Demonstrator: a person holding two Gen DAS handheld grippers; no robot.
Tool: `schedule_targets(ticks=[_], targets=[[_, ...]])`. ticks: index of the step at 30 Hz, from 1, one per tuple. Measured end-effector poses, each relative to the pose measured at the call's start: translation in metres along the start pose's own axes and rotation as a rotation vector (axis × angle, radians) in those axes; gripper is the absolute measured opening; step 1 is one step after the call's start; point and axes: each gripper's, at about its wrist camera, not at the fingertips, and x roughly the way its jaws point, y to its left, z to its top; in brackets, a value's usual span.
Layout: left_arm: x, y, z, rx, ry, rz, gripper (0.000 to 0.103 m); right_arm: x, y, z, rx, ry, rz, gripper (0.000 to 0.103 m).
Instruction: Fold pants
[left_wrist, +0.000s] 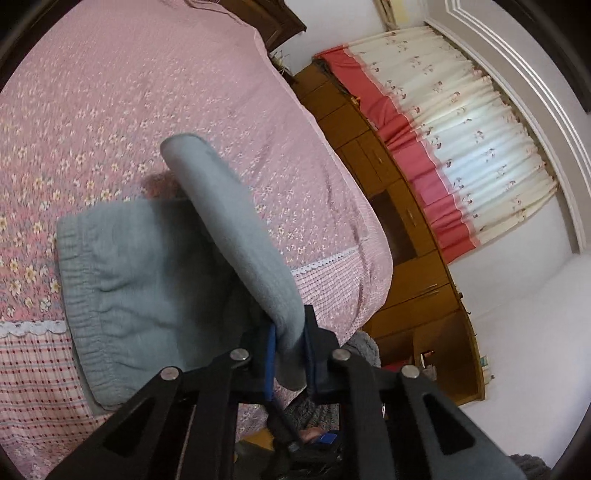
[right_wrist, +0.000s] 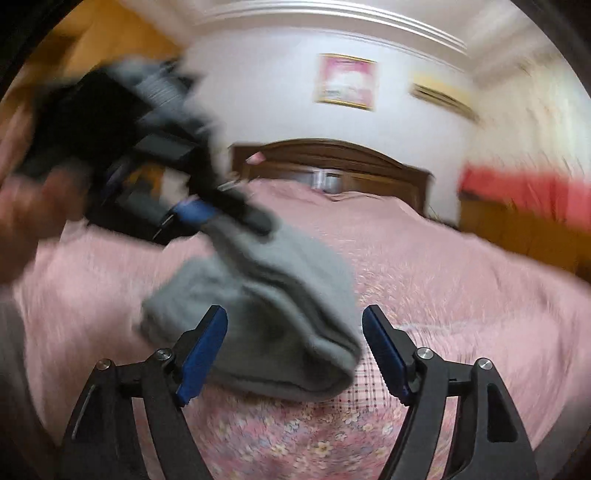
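Grey-blue pants (left_wrist: 147, 273) with an elastic waistband lie near the foot of a pink floral bed (left_wrist: 110, 92). My left gripper (left_wrist: 290, 350) is shut on a folded strip of the pants, which rises from its blue pads and curves back over the waistband part. In the blurred right wrist view the same pants (right_wrist: 266, 325) hang from the left gripper (right_wrist: 229, 214), held by a hand (right_wrist: 33, 206) at the upper left. My right gripper (right_wrist: 295, 350) is open, its blue pads (right_wrist: 205, 354) on either side of the hanging cloth and apart from it.
A brown wooden headboard (right_wrist: 332, 162) stands at the far end of the bed. A wooden cabinet (left_wrist: 399, 229) runs along the wall beside the bed under a red-and-cream curtain (left_wrist: 461, 140). A framed picture (right_wrist: 345, 81) hangs on the white wall.
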Motion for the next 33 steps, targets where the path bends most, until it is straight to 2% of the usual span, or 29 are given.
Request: schedule_targets(ticks=[2, 4, 8, 11, 14, 15, 17, 20, 24, 33], targets=[[-0.004, -0.005, -0.002, 0.008, -0.012, 0.006, 0.012, 0.004, -0.011, -0.001, 0.044, -0.010, -0.041, 0.080], [-0.007, -0.009, -0.005, 0.019, -0.028, -0.002, 0.012, 0.009, -0.008, -0.006, 0.037, 0.002, -0.069, 0.081], [-0.019, -0.014, -0.006, 0.040, -0.071, -0.004, 0.012, 0.034, -0.008, -0.012, 0.027, 0.095, -0.085, 0.081], [-0.036, -0.008, -0.015, 0.046, -0.116, 0.019, 0.012, 0.034, -0.037, -0.021, 0.166, 0.151, -0.081, 0.082], [-0.041, 0.011, -0.026, 0.002, -0.119, 0.040, 0.012, 0.034, -0.070, -0.028, 0.340, 0.201, -0.008, 0.094], [-0.037, 0.020, -0.030, -0.019, -0.114, 0.050, 0.012, 0.034, -0.073, -0.030, 0.353, 0.214, 0.004, 0.094], [-0.031, 0.036, -0.040, -0.054, -0.109, 0.081, 0.012, 0.034, -0.066, -0.028, 0.328, 0.222, -0.015, 0.094], [-0.030, 0.054, -0.047, -0.102, -0.116, 0.069, 0.012, 0.038, -0.057, -0.027, 0.301, 0.226, -0.027, 0.094], [-0.031, 0.061, -0.051, -0.098, -0.115, 0.086, 0.012, 0.050, -0.067, -0.025, 0.281, 0.242, -0.025, 0.094], [-0.024, 0.049, -0.055, -0.079, -0.126, 0.098, 0.012, 0.023, -0.075, -0.029, 0.307, 0.318, -0.014, 0.094]])
